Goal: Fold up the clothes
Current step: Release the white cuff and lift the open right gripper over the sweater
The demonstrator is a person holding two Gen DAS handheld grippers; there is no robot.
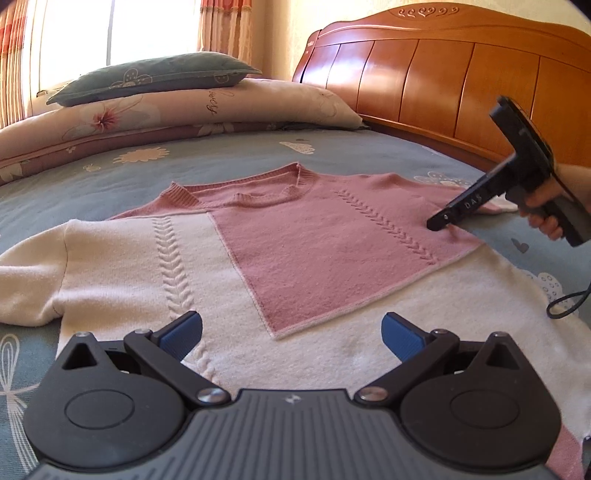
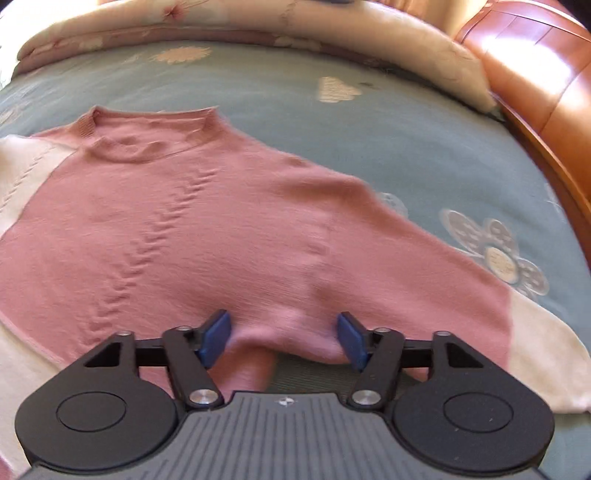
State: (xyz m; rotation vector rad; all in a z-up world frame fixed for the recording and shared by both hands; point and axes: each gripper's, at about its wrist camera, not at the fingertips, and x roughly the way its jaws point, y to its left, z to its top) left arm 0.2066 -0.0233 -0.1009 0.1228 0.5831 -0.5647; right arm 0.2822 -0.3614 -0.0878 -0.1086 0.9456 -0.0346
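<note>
Jaws stood wide open on the left gripper (image 1: 291, 332) above a pink-and-cream sweater (image 1: 314, 240) lying flat on the bed (image 1: 221, 155), while the right gripper (image 2: 283, 338), half open, straddled a raised pink fold without clamping it.

- My right gripper (image 2: 282, 338) sits low over a pink and cream sweater (image 2: 177, 229) spread on a blue-grey floral bedspread (image 2: 388, 140).
- Its blue pads (image 2: 216, 338) stand apart, with a raised bunch of pink knit between them.
- The ribbed collar (image 2: 147, 136) lies at the far end.
- A wooden headboard (image 2: 546, 85) is at the right, and a floral pillow (image 2: 258, 22) lies beyond.
</note>
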